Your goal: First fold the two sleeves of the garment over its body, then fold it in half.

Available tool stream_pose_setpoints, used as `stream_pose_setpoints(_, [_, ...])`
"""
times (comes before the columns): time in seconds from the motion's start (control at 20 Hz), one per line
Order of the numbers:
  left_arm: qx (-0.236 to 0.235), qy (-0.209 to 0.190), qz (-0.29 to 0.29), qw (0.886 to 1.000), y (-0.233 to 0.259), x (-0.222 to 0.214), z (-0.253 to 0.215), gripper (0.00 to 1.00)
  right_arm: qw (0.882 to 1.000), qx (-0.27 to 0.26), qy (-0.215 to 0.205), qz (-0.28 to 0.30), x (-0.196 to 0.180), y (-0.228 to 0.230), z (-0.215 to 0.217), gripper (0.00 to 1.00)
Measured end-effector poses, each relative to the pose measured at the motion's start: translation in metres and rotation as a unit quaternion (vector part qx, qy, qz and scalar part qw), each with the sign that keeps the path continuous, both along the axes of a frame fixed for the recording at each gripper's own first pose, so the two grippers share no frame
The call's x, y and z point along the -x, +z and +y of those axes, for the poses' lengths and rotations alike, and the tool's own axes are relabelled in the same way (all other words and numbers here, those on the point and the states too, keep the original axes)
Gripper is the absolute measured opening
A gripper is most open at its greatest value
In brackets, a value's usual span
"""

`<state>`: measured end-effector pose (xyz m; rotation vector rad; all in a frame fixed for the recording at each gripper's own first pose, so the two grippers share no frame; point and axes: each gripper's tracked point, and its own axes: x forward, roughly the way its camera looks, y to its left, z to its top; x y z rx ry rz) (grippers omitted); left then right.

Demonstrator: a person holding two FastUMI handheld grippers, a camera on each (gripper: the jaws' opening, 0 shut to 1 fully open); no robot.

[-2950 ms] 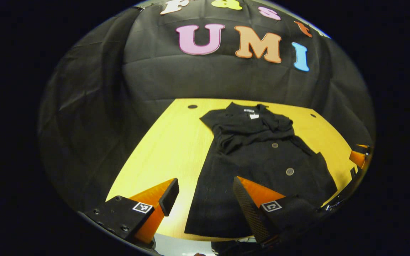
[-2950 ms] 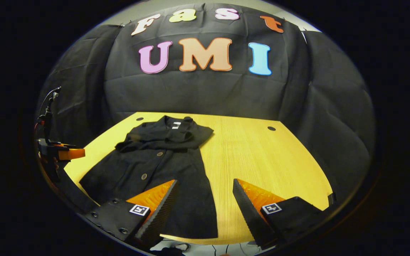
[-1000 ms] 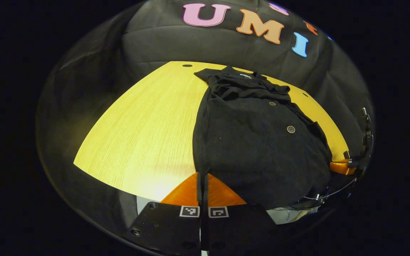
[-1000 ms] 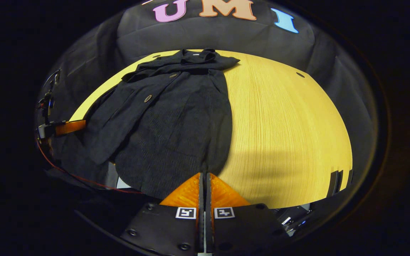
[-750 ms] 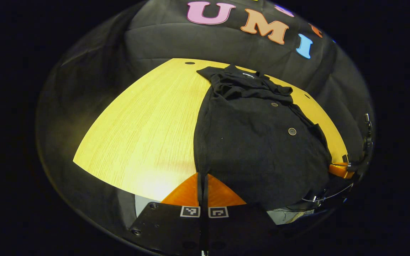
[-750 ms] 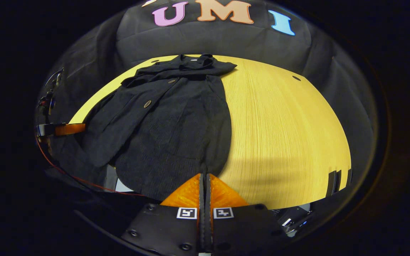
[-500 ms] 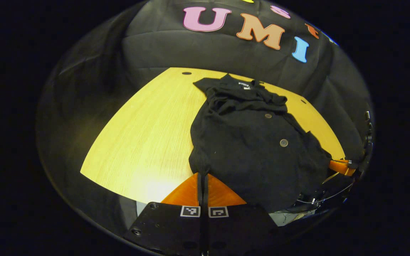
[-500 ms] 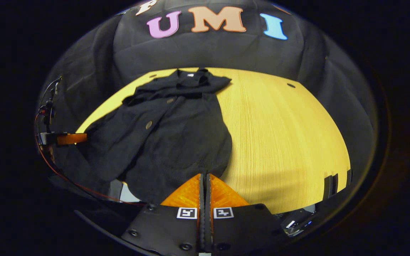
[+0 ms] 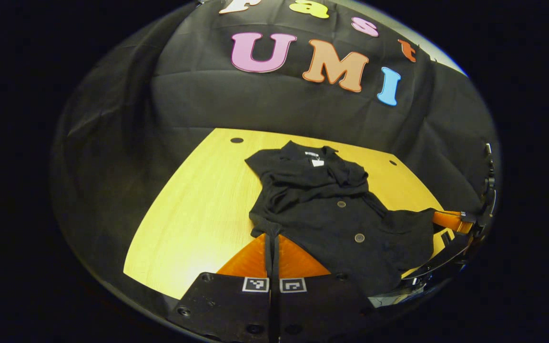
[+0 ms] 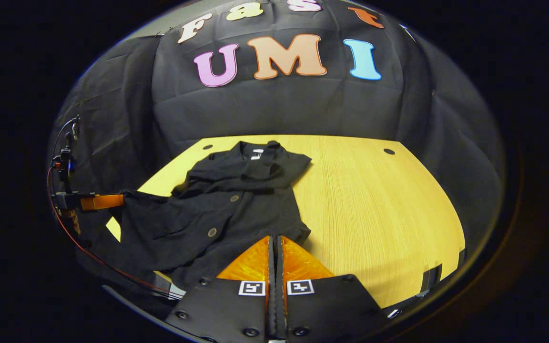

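In the left gripper view, our left gripper [image 9: 271, 243] has its fingers pressed together on a bottom corner of the black shirt [image 9: 331, 214], with a thin strip of cloth pinched between them. From that corner the shirt runs ahead and to the right of the gripper over the yellow desk [image 9: 193, 209]. Two buttons [image 9: 359, 237] show on the front just right of the gripper, the nearer one low, the other farther up. Off to the far right the other bottom corner is lifted off the desk, where the right gripper's fingers [image 9: 446, 220] meet it.

In the right gripper view, our right gripper [image 10: 276, 247] is likewise clamped on a bottom corner of the shirt [image 10: 217, 209], fingers closed with cloth between them. The shirt spreads ahead and to the left of this gripper; bare desk [image 10: 374, 205] lies to its right. At the far left the left gripper's fingers [image 10: 103, 201] grip the opposite corner, raised above the desk.

Farthest from both grippers, the sleeves lie bunched across the chest below the collar [image 9: 313, 155], which rests near the desk's back edge.
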<state>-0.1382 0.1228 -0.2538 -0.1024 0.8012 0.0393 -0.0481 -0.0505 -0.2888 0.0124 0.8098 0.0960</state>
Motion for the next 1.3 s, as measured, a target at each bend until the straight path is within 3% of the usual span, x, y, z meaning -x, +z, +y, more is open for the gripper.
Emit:
stream_pose_setpoints(0.35, [-0.014, -0.015, -0.046, 0.999, 0.040, -0.070, 0.018, 0.00, 0.998, -0.006, -0.004, -0.067, -0.072, 0.053, 0.005, 0.02])
stream_pose_setpoints(0.6, [-0.027, -0.030, -0.066, 0.997, 0.050, -0.119, 0.028, 0.00, 0.995, -0.012, -0.014, -0.101, -0.103, 0.080, 0.008, 0.02])
stream_pose_setpoints(0.7, [-0.030, -0.037, -0.070, 0.996, 0.050, -0.138, 0.033, 0.00, 0.994, -0.008, -0.016, -0.112, -0.122, 0.087, 0.008, 0.05])
stream_pose_setpoints(1.05, [-0.027, -0.045, -0.073, 0.996, 0.038, -0.207, 0.049, 0.00, 0.990, -0.003, -0.043, -0.135, -0.186, 0.104, 0.010, 0.02])
stream_pose_setpoints(1.3, [-0.015, -0.053, -0.052, 0.997, 0.006, -0.249, 0.061, 0.00, 0.990, 0.011, -0.063, -0.123, -0.229, 0.089, 0.005, 0.02])
